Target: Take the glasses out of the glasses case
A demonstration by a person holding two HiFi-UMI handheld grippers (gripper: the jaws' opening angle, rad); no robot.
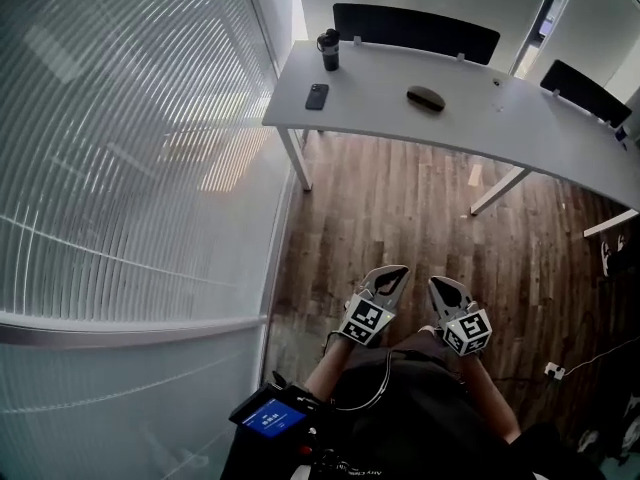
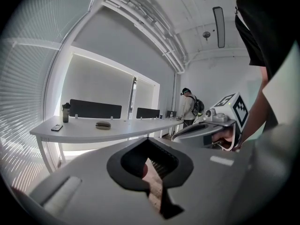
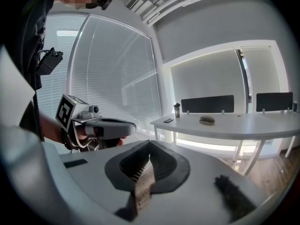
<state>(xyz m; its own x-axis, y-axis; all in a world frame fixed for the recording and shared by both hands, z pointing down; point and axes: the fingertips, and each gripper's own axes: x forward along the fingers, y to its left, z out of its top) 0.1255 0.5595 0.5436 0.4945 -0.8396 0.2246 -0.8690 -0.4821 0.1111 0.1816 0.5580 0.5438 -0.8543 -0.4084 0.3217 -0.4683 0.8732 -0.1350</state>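
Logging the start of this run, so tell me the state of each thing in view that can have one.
glasses case: closed, lying on the table, untouched
phone: lying flat, screen dark
bottle: upright, lid on
left gripper: fingers shut, nothing between them, far from the table
right gripper: fingers shut, nothing between them, far from the table
small screen at the person's waist: lit blue

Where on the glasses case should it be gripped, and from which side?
The glasses case lies closed and flat, long axis along the table, bare tabletop around it. So grip it across its short width near the middle, coming from the table's near edge, I'd judge. Hinge side is too small to tell.
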